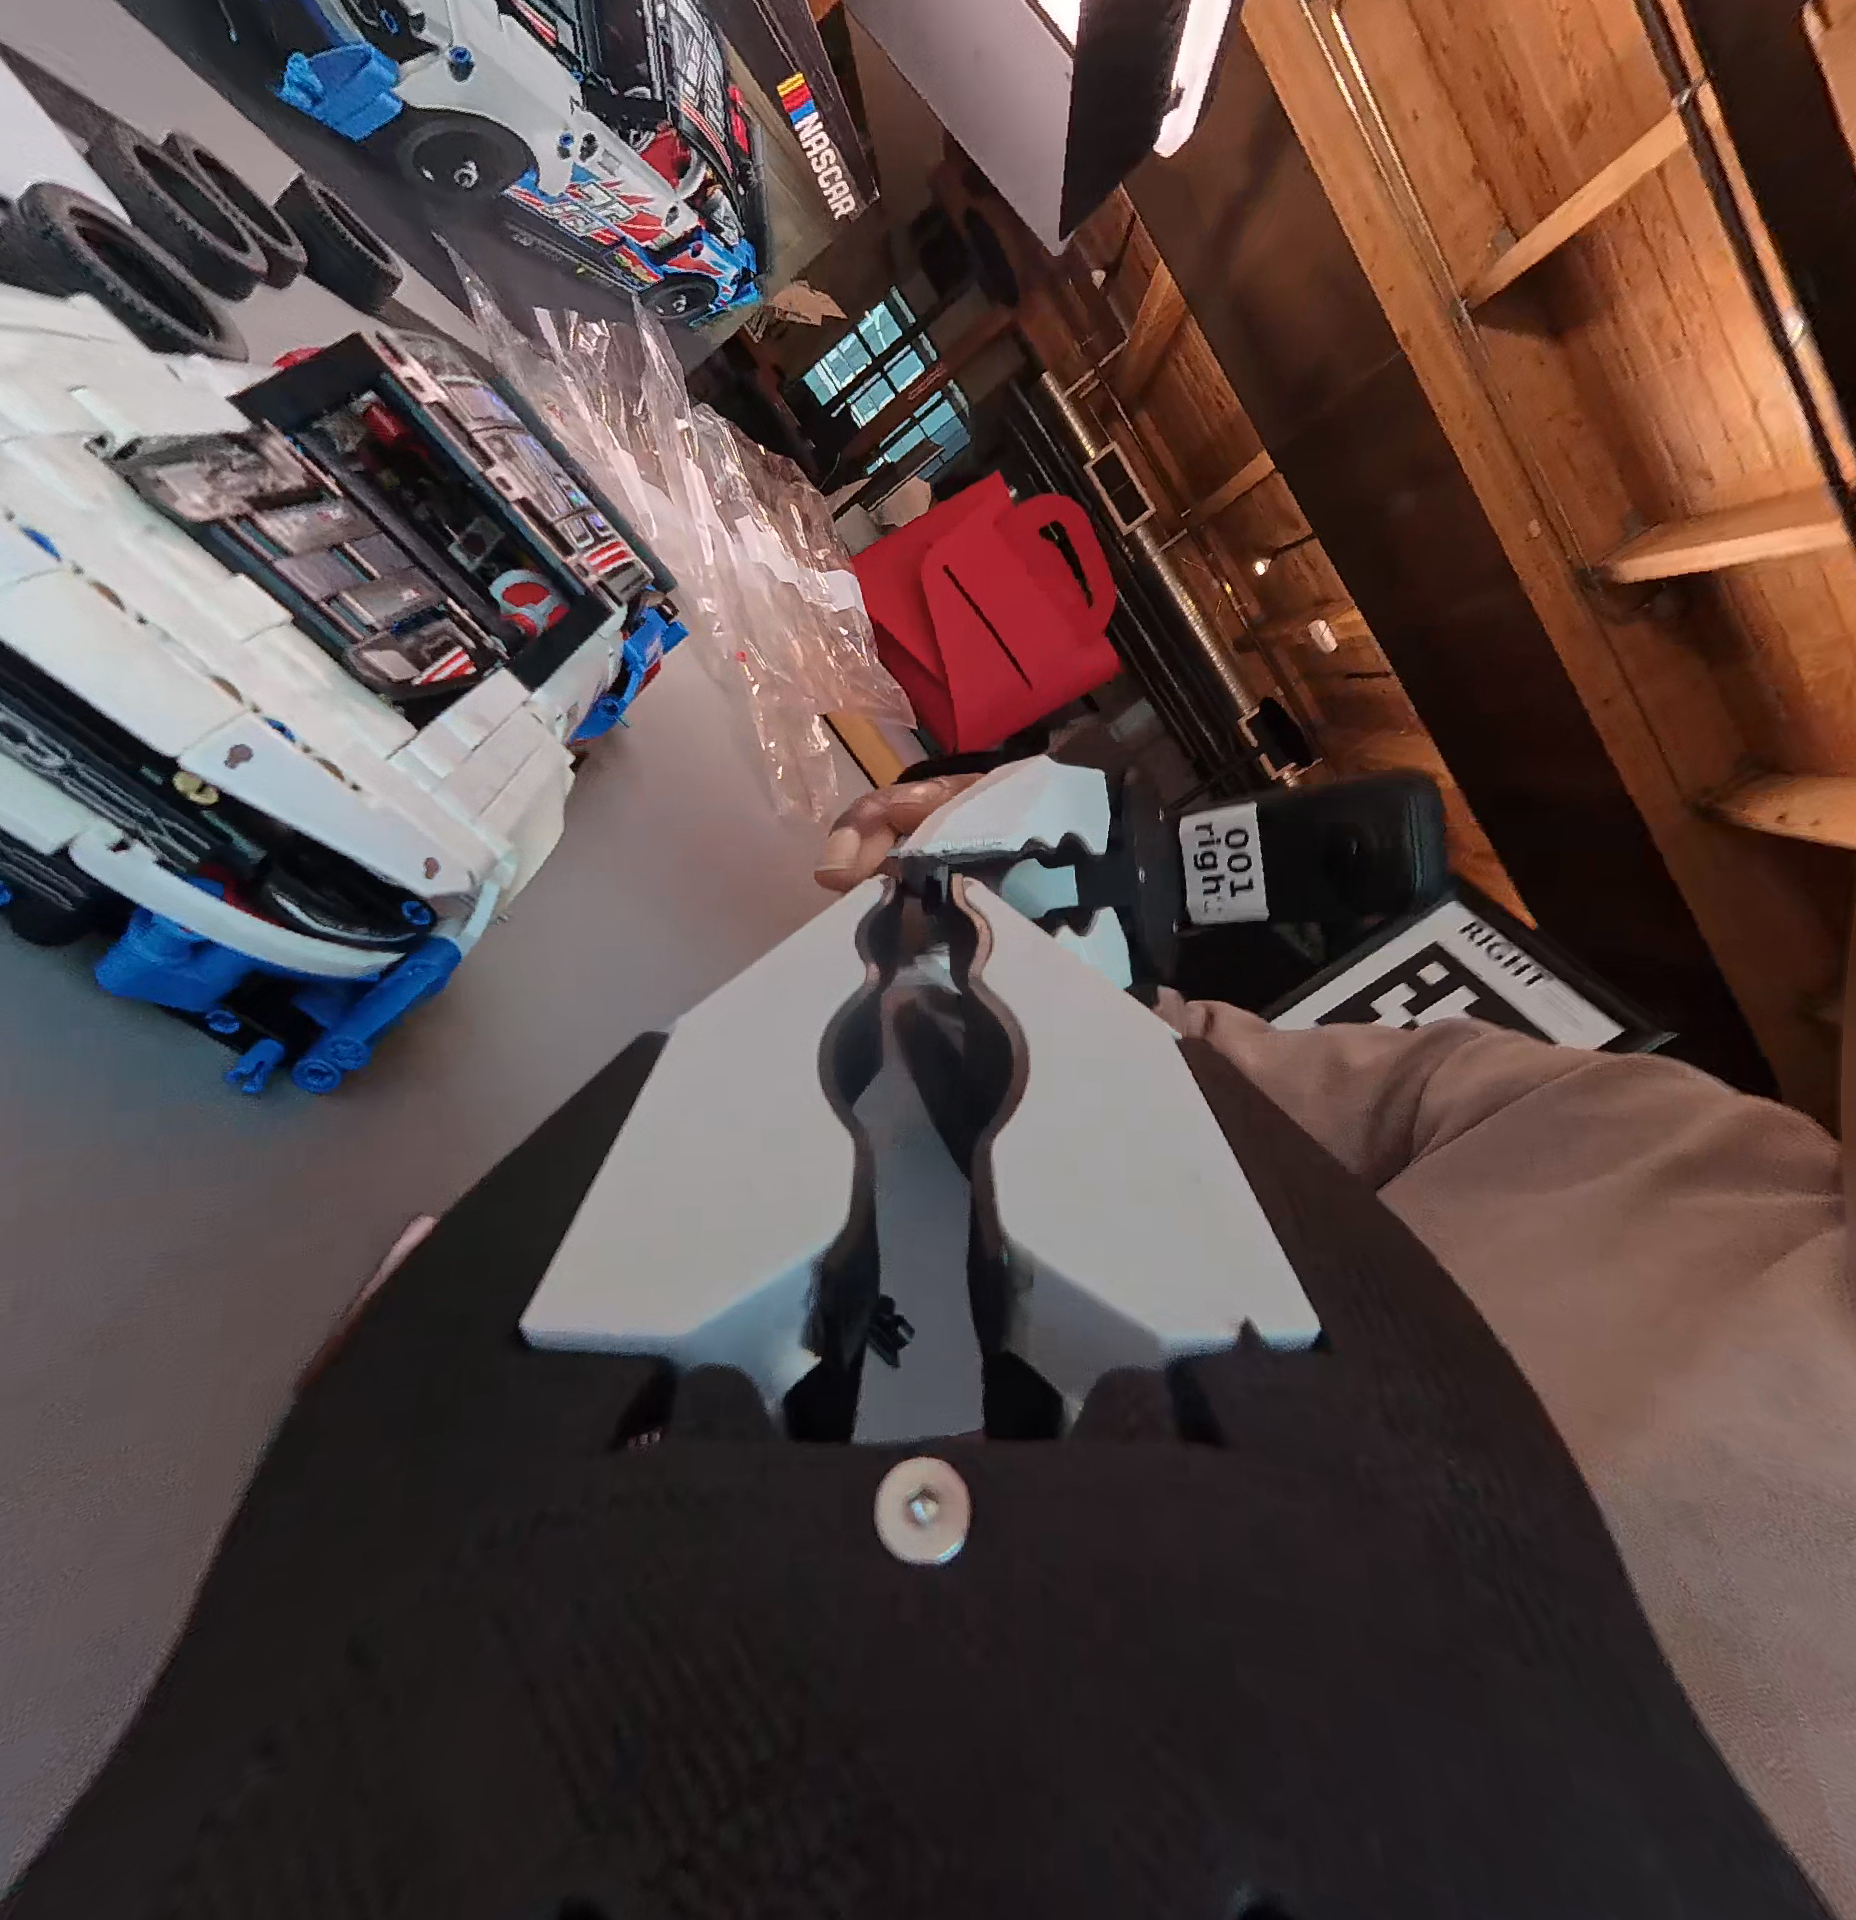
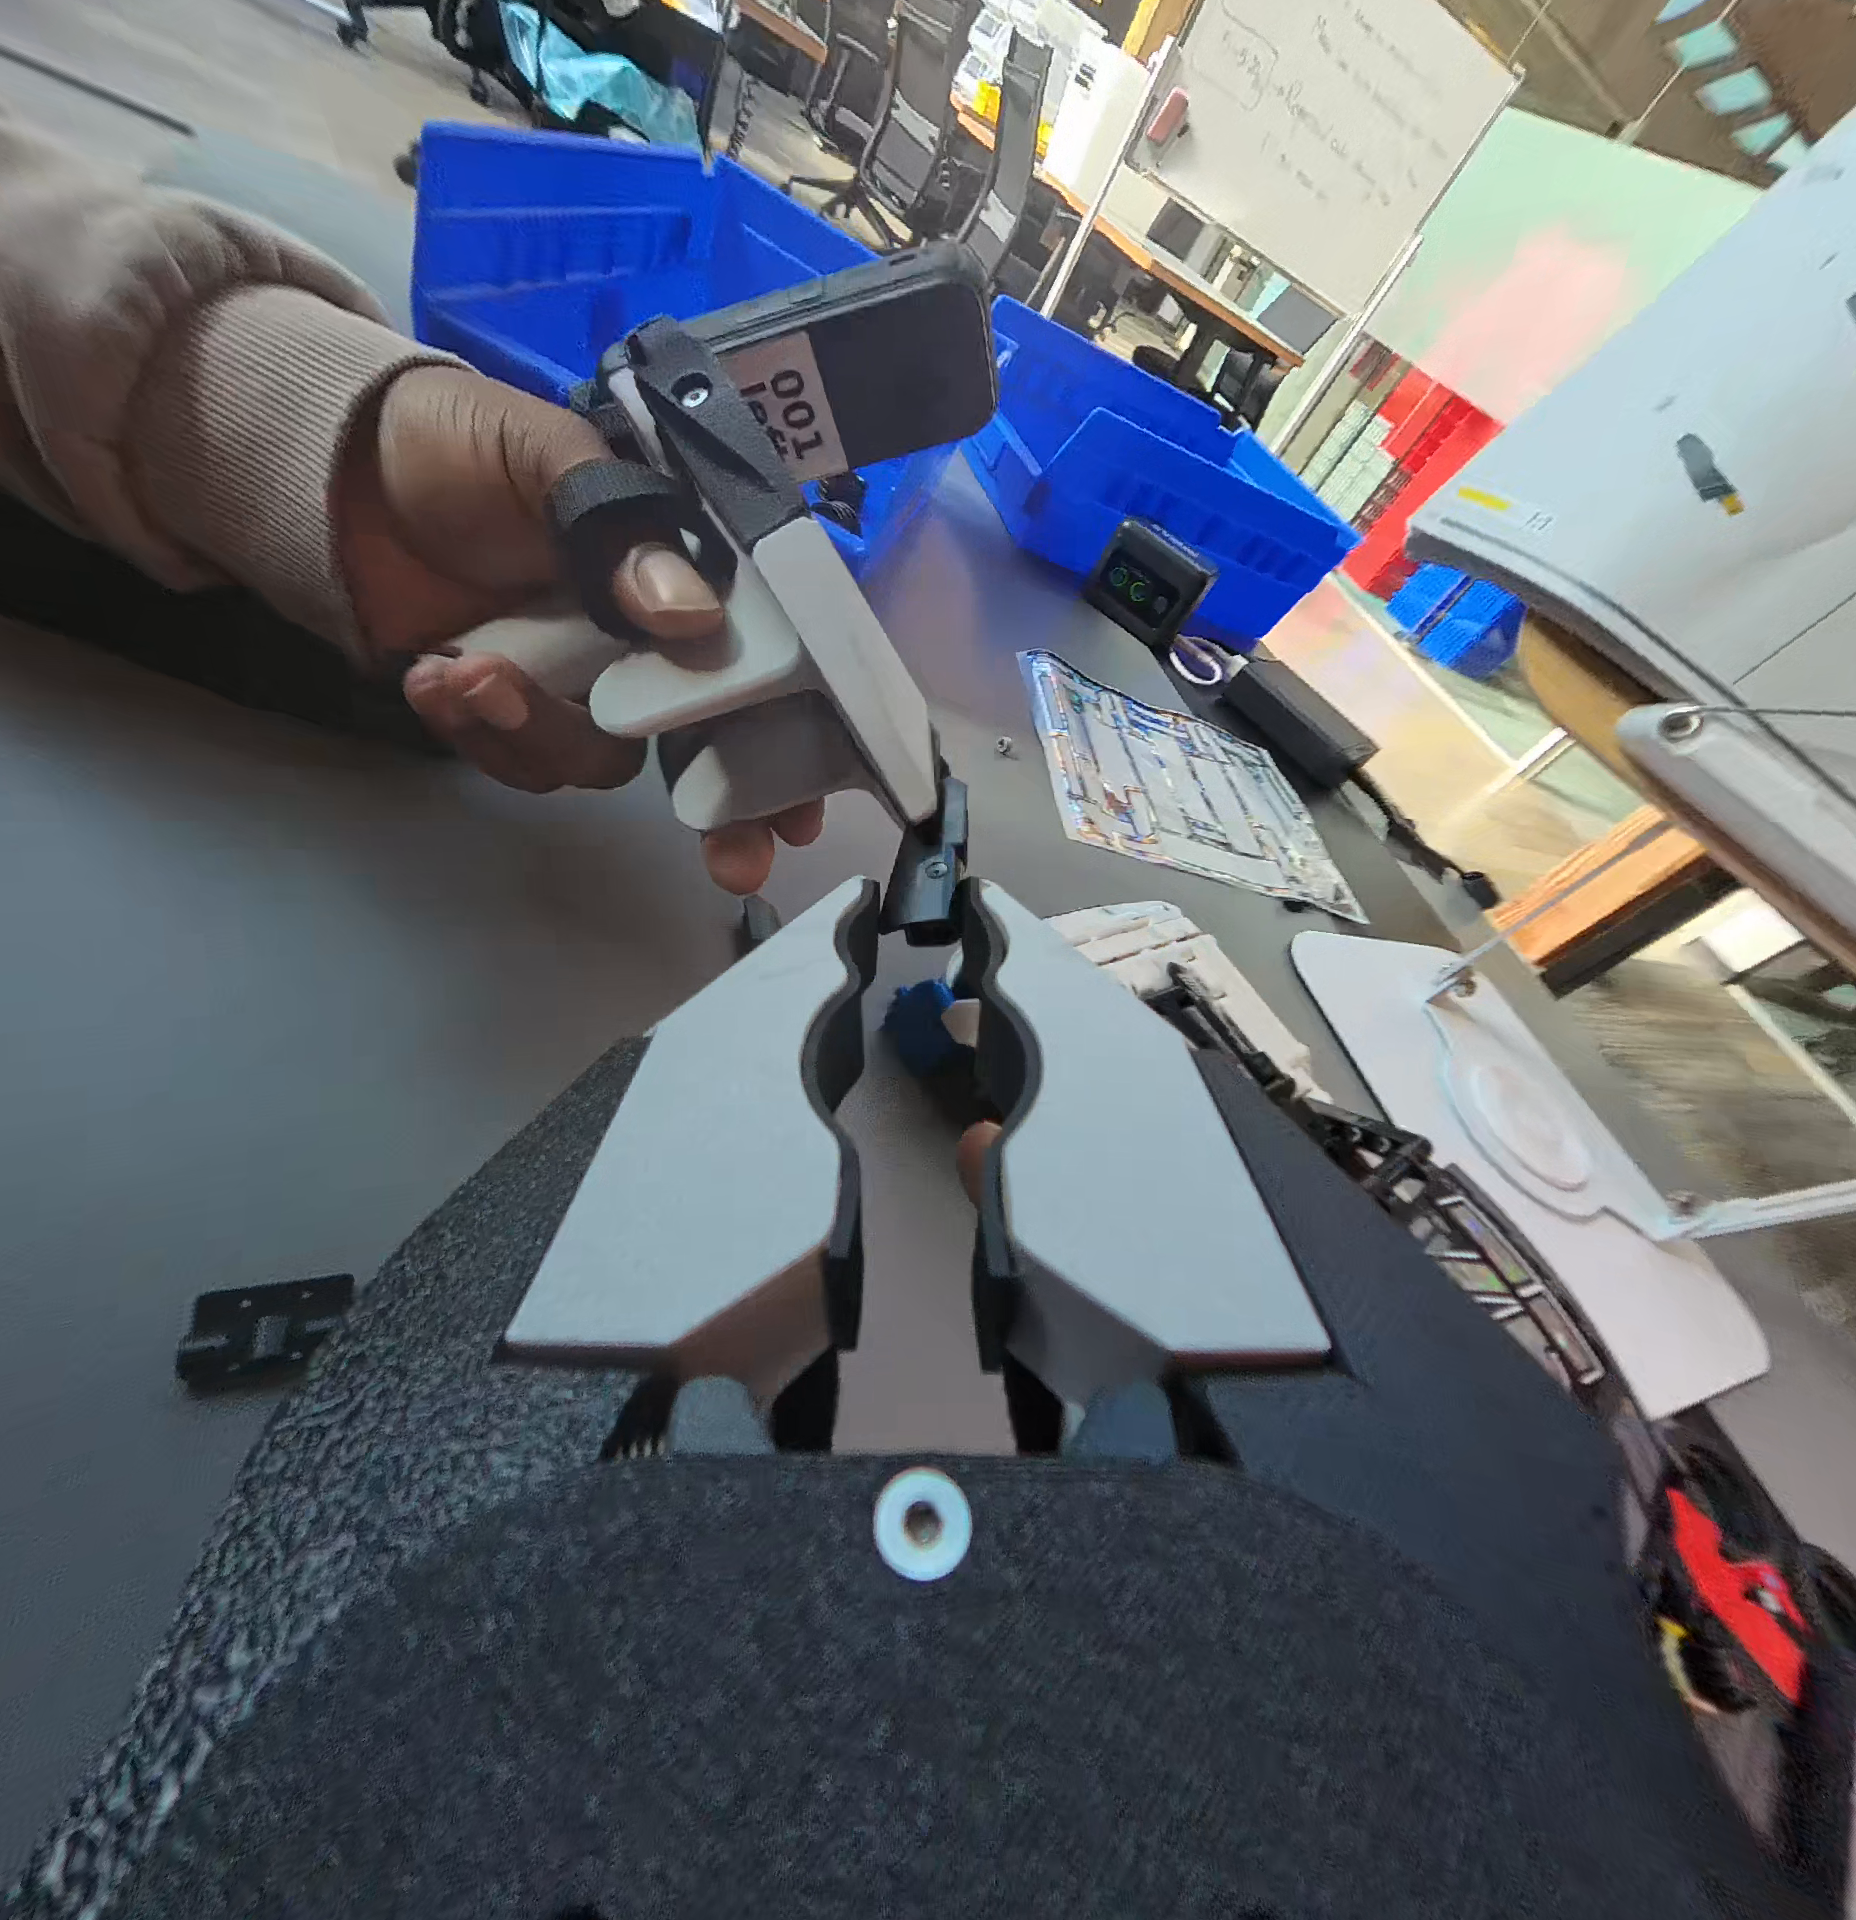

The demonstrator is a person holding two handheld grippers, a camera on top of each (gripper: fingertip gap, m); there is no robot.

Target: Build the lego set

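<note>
A small black lego piece (image 2: 922,896) is held between both grippers above the dark table. My right gripper (image 2: 919,914) is shut on its lower end. My left gripper (image 2: 939,816) comes down from the upper left and is shut on its upper end. In the left wrist view the piece (image 1: 932,885) sits at my left gripper (image 1: 924,899) tips, with the right gripper (image 1: 991,857) meeting it from beyond. The white and blue lego car (image 1: 238,686) stands on the table to the left. Part of it shows in the right wrist view (image 2: 1142,940).
Several black tyres (image 1: 145,249), the set's box (image 1: 591,145), clear plastic bags (image 1: 726,540) and a red bag (image 1: 997,623) lie beyond the car. Blue bins (image 2: 591,249), a sticker sheet (image 2: 1173,790), a loose black part (image 2: 264,1330) and a white pad (image 2: 1506,1122) are on the table. Less than 4 cm separates the two grippers' tips.
</note>
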